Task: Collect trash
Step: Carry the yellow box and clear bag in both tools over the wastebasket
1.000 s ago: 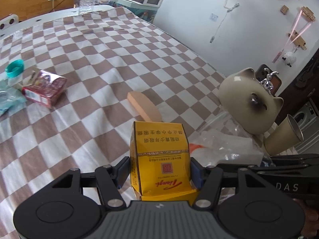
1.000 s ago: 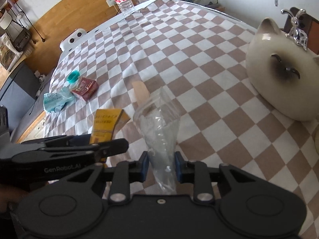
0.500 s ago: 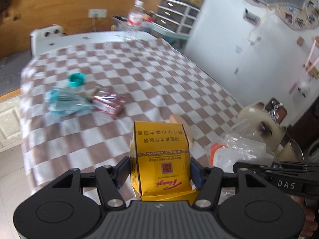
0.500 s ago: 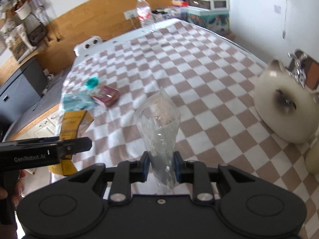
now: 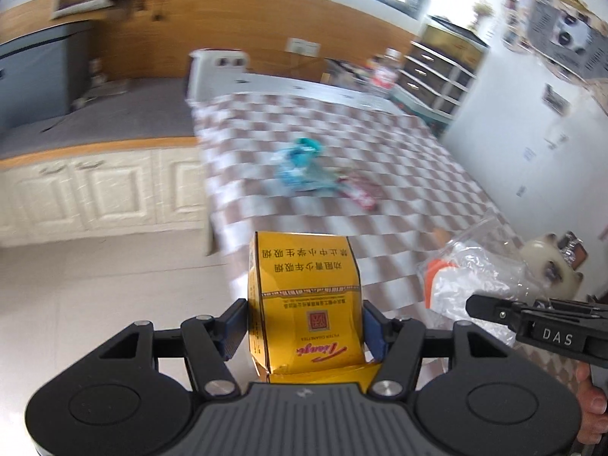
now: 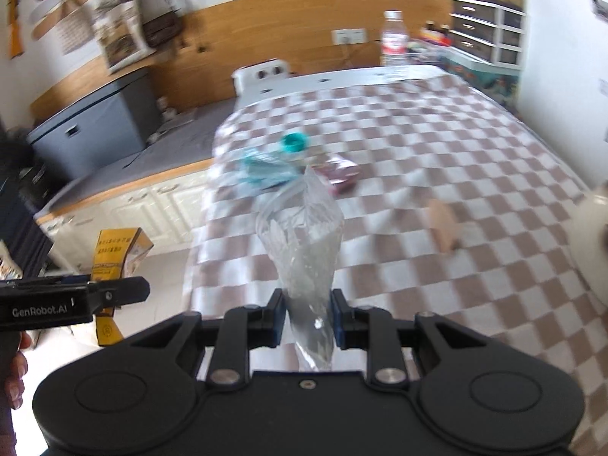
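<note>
Left gripper: jaws closed on a yellow cigarette pack, held upright at lower centre of the left wrist view, its printed text upside down. The same pack appears at the left edge of the right wrist view, over the pale floor and beside the table edge.

Right gripper: jaws narrowed onto a clear plastic bag, which rises crumpled from between the pads at frame centre. In the left wrist view the bag shows at the right, with something orange visible through it.

Remaining trash on the checkered tablecloth, mid frame, blurred: a teal cap, a blue-green wrapper just beside it, and a dark red packet to their right. A tan oblong object lies apart toward the right.

A water bottle stands at the far table edge, upper centre. A cream cat-shaped ornament sits at the right edge of the left wrist view.
</note>
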Available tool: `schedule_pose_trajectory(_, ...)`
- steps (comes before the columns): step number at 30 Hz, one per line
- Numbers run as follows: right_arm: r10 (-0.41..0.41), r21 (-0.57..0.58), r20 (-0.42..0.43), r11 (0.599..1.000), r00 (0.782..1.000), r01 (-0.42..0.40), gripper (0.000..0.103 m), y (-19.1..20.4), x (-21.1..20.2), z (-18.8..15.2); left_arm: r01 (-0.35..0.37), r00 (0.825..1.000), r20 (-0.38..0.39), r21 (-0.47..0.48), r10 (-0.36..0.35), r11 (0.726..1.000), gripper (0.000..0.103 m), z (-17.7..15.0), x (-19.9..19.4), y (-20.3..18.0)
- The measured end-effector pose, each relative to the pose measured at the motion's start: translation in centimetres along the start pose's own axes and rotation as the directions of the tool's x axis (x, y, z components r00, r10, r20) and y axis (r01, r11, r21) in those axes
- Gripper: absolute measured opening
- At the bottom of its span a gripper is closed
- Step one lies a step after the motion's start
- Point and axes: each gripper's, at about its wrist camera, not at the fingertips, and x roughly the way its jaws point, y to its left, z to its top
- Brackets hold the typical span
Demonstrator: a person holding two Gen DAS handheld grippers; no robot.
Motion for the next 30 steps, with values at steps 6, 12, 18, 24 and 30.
schedule_pose_trajectory(6,0.061,-0.081,-0.03,0.995,0.998,-0.063,0.025,7.5,1.8,-1.5,-0.087,0.996,-0.001,-0.089,0.087,0.992,0.062,-2.4,-3.2,7.4)
schedule_pose_trajectory(12,0.103,-0.139,-0.09,0.984,0.991,-0.115,0.025,14.5,4.5,-3.8,-0.154,0.988,-0.035,-0.154,0.151,0.976,0.062,-5.4,-4.9,14.5)
schedule_pose_trajectory(18,0.121,-0.167,-0.157,0.975,0.98,-0.147,0.025,20.5,8.1,-6.7,-0.207,0.976,-0.104,-0.201,0.189,0.957,0.062,-9.0,-4.5,21.0)
schedule_pose_trajectory(24,0.092,-0.18,-0.245,0.974,0.965,-0.139,0.025,24.8,13.3,-10.9,-0.232,0.964,-0.191,-0.245,0.188,0.941,0.062,-13.2,-0.6,26.0)
schedule_pose_trajectory(30,0.056,-0.133,-0.342,0.985,0.938,-0.107,0.025,26.1,21.3,-16.1,-0.229,0.949,-0.274,-0.268,0.154,0.936,0.062,-17.5,6.1,29.1)
